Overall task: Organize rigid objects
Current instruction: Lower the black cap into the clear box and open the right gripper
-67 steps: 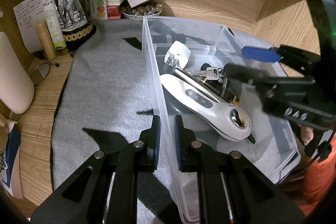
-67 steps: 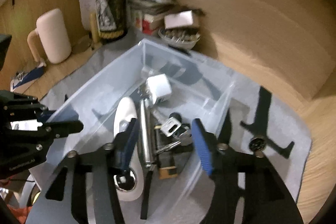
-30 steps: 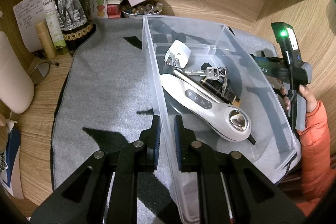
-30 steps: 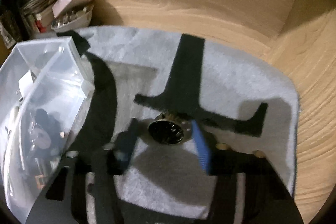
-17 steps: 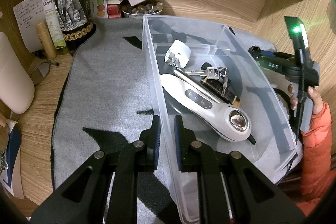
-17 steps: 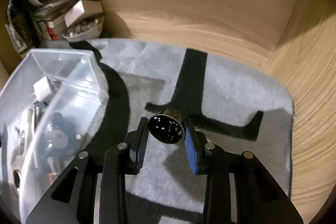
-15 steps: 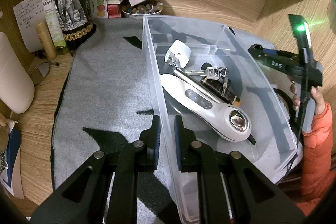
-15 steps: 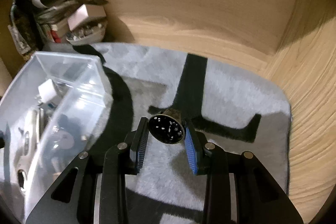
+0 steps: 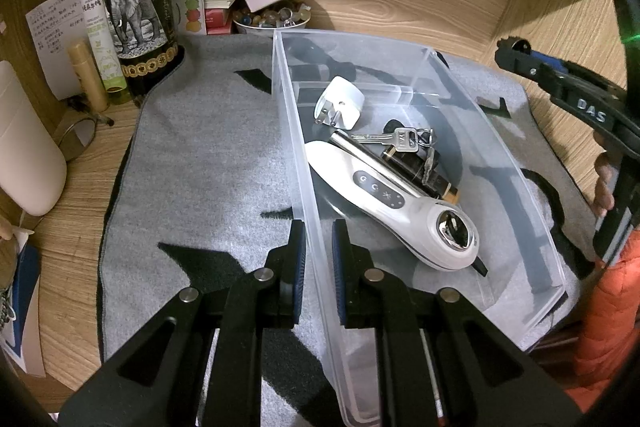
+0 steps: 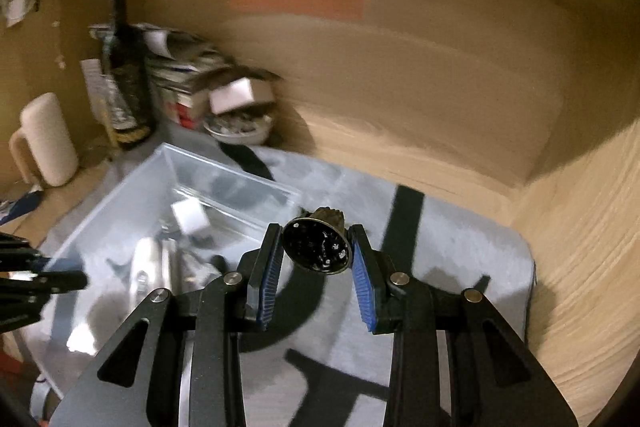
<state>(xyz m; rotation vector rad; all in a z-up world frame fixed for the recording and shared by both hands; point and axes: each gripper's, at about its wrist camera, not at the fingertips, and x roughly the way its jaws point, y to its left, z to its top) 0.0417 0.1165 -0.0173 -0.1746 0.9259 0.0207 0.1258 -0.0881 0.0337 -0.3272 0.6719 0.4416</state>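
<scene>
My left gripper [image 9: 318,239] is shut on the left wall of a clear plastic bin [image 9: 294,131] that sits on a grey mat [image 9: 200,147]. Inside the bin lie a white plug adapter [image 9: 340,103], a bunch of keys [image 9: 404,139], a white handheld device [image 9: 388,195] and a dark cylinder [image 9: 420,171]. My right gripper [image 10: 315,229] is shut on a small dark round metal piece [image 10: 318,247], held in the air above the mat beside the bin [image 10: 168,163]. In the left wrist view the right gripper [image 9: 516,47] shows at the right edge, above the bin's far side.
A dark bottle with an elephant label [image 9: 136,7], a bowl of small stones [image 9: 272,21], stacked papers and a white jug [image 9: 24,147] crowd the back left. Wooden walls close the back and right. A hand in an orange sleeve [image 9: 608,327] holds the right gripper.
The right gripper closed on the round metal piece lying on the mat, lifted it off and swung it towards the bin. The left gripper kept still on the bin wall.
</scene>
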